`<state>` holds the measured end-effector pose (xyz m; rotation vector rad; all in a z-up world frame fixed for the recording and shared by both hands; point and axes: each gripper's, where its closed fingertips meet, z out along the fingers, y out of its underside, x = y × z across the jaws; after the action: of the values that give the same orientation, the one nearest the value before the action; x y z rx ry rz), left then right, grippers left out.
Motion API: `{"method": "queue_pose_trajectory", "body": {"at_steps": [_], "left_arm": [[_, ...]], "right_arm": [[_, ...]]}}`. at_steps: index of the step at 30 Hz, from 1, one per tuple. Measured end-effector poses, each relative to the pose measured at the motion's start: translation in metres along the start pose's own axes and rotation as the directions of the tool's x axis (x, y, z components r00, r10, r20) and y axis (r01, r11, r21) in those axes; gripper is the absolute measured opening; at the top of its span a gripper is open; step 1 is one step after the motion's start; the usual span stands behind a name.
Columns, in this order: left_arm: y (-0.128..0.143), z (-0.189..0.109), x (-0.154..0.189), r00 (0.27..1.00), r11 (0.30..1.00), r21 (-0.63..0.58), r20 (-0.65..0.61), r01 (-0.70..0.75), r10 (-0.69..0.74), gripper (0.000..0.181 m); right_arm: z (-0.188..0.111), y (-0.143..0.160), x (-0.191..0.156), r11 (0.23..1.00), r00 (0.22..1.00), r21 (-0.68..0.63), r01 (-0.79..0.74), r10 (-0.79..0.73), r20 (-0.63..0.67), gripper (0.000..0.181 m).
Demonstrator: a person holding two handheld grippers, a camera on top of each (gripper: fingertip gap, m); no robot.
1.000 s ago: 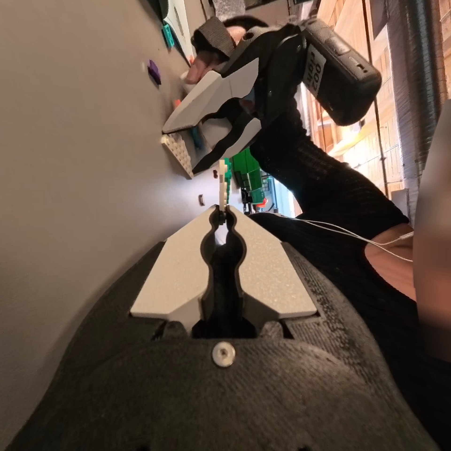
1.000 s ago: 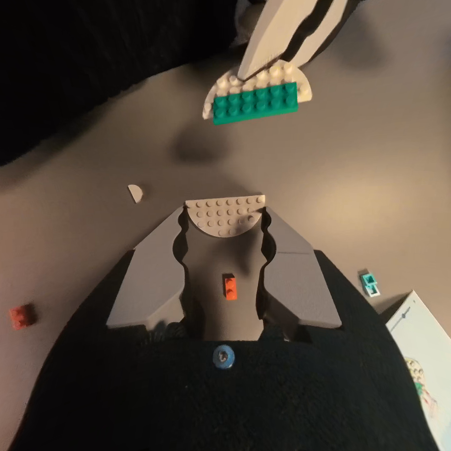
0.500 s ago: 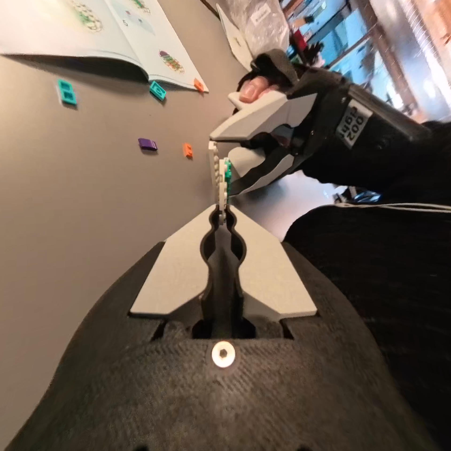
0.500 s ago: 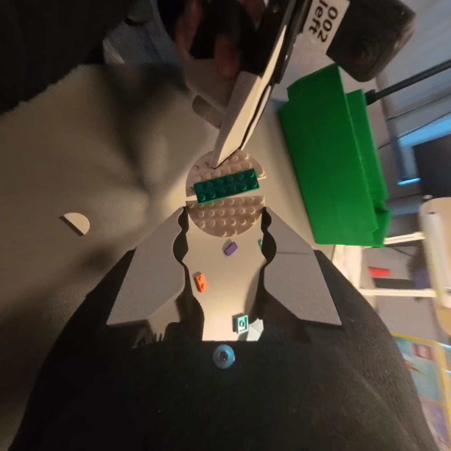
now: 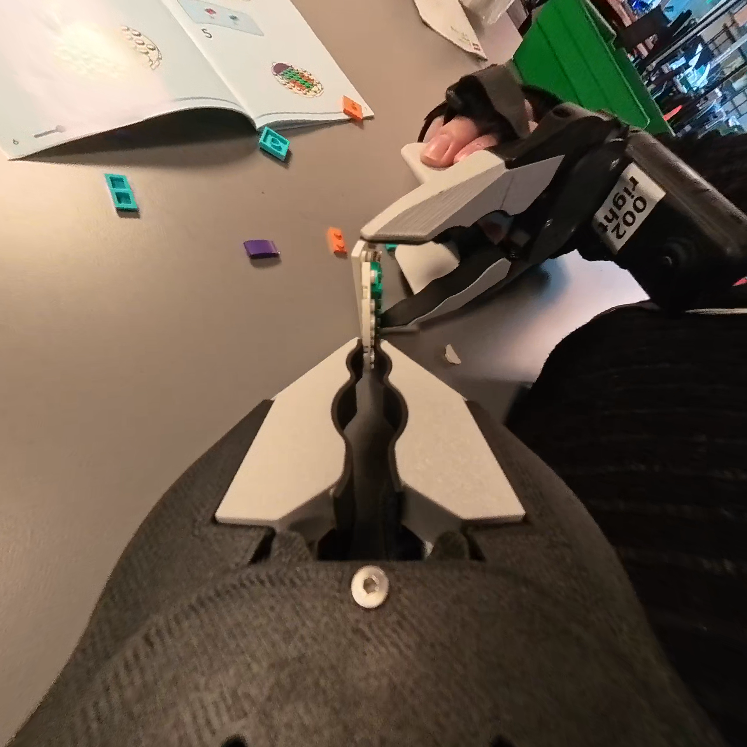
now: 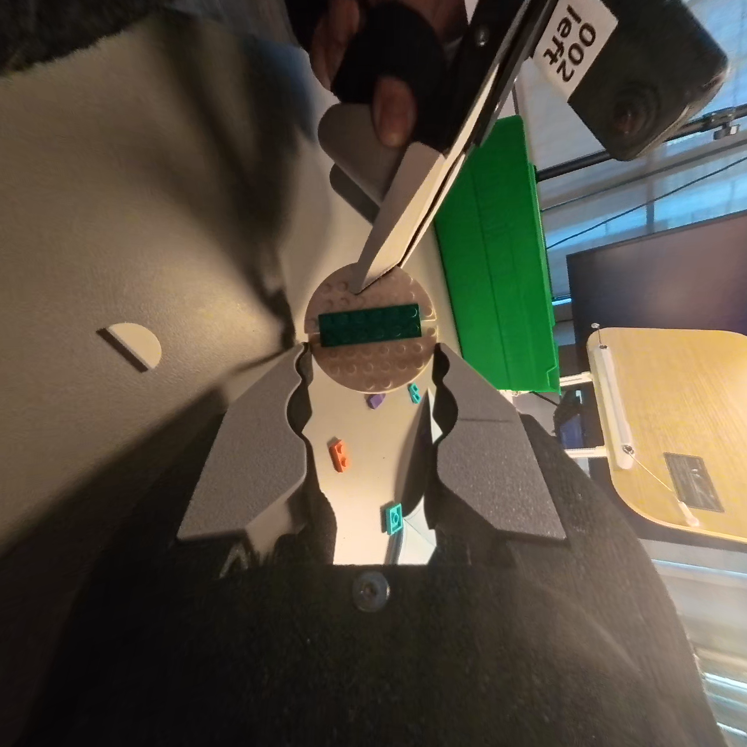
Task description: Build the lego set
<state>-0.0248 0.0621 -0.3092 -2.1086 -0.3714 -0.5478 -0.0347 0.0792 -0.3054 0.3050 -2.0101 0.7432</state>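
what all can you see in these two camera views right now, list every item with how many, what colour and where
Tan half-round studded plates: two, meeting edge to edge as a disc, held in the air between the grippers.
Dark green long studded plate: one, across their seam.
Orange small bricks: two, one on the grey table, one at the booklet's corner.
Purple curved tile: one, on the table.
Teal small pieces: at least two, near the booklet.
White half-round tile: one, on the table.
Open instruction booklet: one, white, far side.
Green plastic bin: one, table edge.
Left gripper: shut on one tan plate.
Right gripper: grips the other tan plate's ends.
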Motion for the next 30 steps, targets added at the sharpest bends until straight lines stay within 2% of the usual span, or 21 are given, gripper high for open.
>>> {"method": "queue_pose_trajectory", "body": {"at_steps": [13,21,30], "left_arm": [[0.008,0.001,0.002,0.998,1.0,-0.004,-0.063,-0.008,0.007,0.006],[0.01,-0.006,0.017,0.985,0.998,0.012,-0.163,0.054,-0.052,0.006],[0.033,-0.009,0.04,0.951,0.987,-0.062,-0.265,0.147,-0.158,0.006]], "right_arm": [[-0.004,-0.007,-0.009,0.995,0.999,0.098,0.015,-0.019,0.042,0.06],[-0.012,-0.021,-0.01,0.984,0.992,0.15,-0.094,0.08,0.092,0.059],[-0.023,-0.045,-0.029,0.965,0.972,0.18,-0.193,0.163,0.168,0.059]]}}
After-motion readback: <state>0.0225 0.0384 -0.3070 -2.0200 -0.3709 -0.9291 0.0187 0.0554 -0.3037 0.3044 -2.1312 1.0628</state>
